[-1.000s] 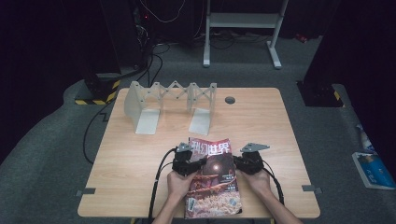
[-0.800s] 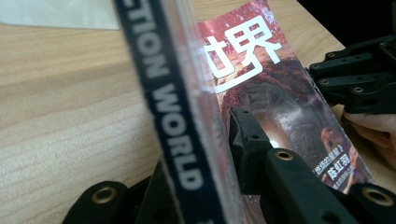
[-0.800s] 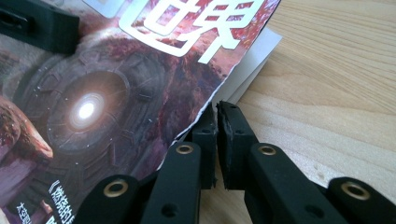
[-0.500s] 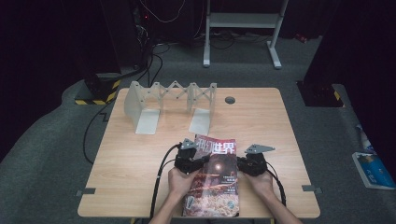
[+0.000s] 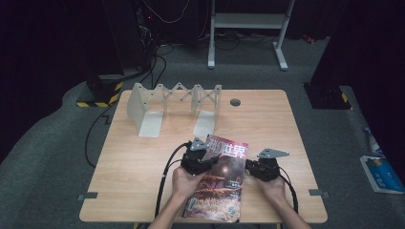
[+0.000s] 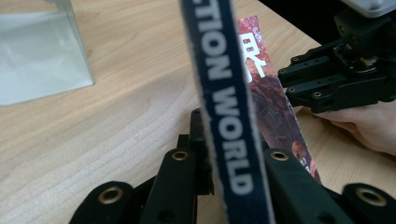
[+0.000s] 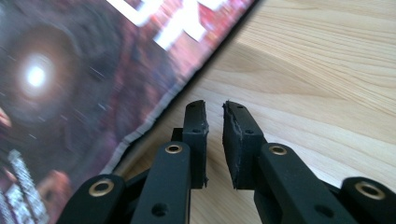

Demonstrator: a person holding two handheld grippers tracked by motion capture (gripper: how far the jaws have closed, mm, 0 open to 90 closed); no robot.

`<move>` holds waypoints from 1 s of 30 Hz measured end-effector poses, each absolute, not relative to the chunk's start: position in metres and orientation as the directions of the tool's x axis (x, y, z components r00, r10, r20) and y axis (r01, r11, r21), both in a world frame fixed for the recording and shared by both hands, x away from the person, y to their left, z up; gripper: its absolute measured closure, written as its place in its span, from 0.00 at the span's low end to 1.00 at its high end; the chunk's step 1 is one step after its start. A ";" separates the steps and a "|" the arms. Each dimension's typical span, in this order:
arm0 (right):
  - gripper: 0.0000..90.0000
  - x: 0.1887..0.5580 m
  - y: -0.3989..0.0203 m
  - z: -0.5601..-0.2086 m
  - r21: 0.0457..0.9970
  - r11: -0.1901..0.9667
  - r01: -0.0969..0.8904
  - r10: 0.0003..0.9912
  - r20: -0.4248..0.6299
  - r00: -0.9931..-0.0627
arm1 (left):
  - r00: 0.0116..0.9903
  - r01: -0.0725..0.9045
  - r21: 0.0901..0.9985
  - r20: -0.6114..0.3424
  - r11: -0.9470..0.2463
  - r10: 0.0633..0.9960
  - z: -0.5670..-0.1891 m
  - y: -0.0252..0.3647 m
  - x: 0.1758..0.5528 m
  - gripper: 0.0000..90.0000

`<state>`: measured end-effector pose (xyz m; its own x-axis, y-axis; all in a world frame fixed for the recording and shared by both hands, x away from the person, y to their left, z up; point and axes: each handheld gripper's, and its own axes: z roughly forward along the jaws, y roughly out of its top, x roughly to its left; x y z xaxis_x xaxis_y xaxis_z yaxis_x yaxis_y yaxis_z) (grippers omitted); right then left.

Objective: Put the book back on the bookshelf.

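I count one magazine (image 5: 216, 183) on my table (image 5: 143, 157), and one white folding rack (image 5: 174, 107) with two base plates. There is one small round grommet (image 5: 235, 102) in the tabletop. I work two grippers, left (image 5: 203, 160) and right (image 5: 253, 169).

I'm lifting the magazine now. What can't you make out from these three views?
- High view: the cover's small print on the magazine is too small to read, and the left gripper covers its spine edge.
- Left gripper view: the spine lettering is cut off at the top edge.
- Right gripper view: the cover is blurred and cropped; the right gripper has a slim gap with nothing between its jaws.
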<state>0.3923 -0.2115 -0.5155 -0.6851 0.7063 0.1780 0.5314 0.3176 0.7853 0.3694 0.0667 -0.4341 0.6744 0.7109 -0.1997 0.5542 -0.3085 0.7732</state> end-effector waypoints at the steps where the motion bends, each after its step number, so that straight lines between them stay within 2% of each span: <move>1: 0.88 0.392 -0.214 -0.516 0.786 0.316 0.531 0.712 0.174 -0.681 | 0.677 0.552 0.775 -0.200 -0.308 0.709 -0.432 0.066 0.369 0.90; 20: 0.84 0.386 -0.219 -0.526 0.768 0.342 0.541 0.730 0.145 -0.667 | 0.710 0.471 0.799 -0.091 -0.375 0.698 -0.383 0.063 0.382 0.92; 30: 0.82 0.386 -0.220 -0.526 0.766 0.341 0.546 0.723 0.158 -0.673 | 0.723 0.453 0.773 -0.027 -0.444 0.690 -0.359 0.061 0.390 0.92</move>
